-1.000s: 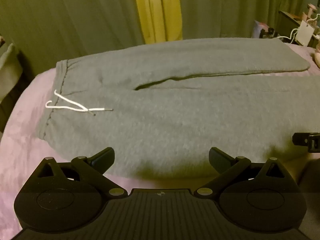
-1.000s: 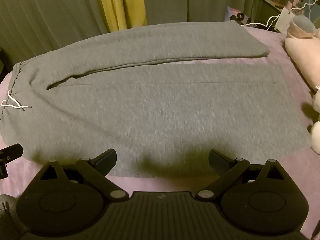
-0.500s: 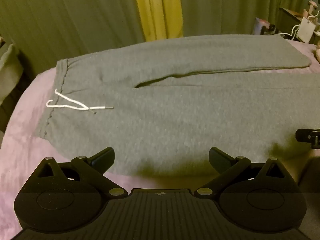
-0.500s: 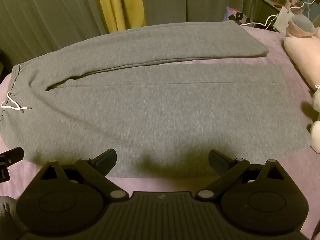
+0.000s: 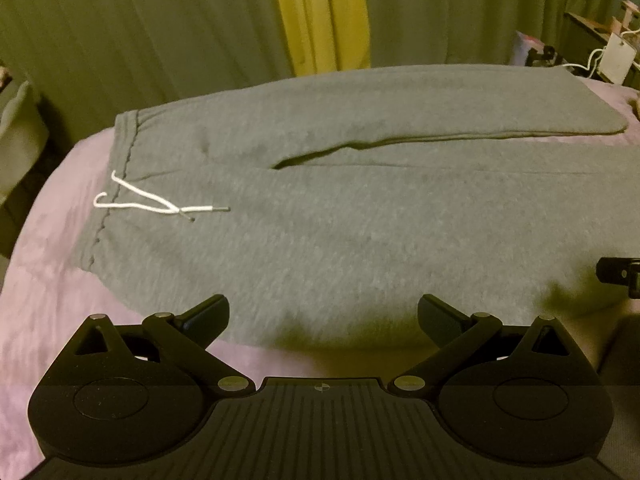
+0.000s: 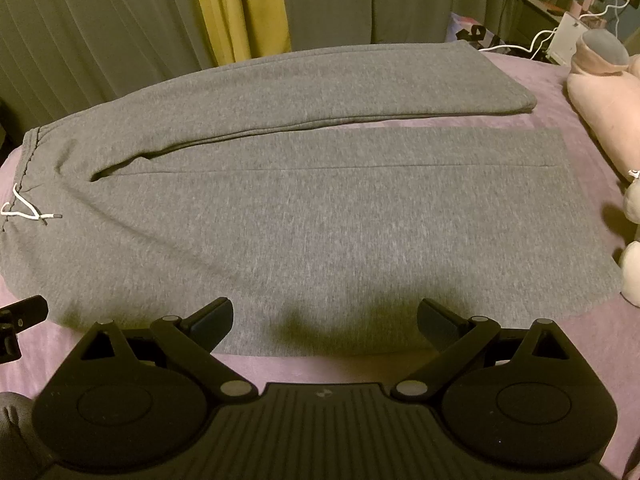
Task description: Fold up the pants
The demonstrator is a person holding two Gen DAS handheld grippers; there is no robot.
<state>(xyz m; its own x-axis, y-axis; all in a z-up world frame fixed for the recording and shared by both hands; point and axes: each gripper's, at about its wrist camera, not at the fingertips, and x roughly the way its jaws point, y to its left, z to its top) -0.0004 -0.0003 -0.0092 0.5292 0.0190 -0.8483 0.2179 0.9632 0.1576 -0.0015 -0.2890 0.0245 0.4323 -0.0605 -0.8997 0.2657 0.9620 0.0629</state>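
Grey sweatpants [image 5: 360, 232] lie flat on a purple bed, waistband at the left with a white drawstring [image 5: 152, 204], both legs stretching to the right. In the right wrist view the pants [image 6: 320, 220] show both leg hems at the right. My left gripper [image 5: 322, 316] is open and empty, just above the near edge of the pants by the hip. My right gripper [image 6: 324, 320] is open and empty, above the near edge of the near leg. Each gripper's tip shows at the edge of the other's view.
The purple bedsheet [image 6: 568, 352] surrounds the pants. Pink plush toys [image 6: 600, 100] lie at the right by the leg hems. Green and yellow curtains [image 5: 320, 20] hang behind the bed. A nightstand with cables [image 6: 560, 32] stands at the back right.
Both grippers have drifted slightly, with the view shifting a little over the pants. Both stay open and the pants have not moved.
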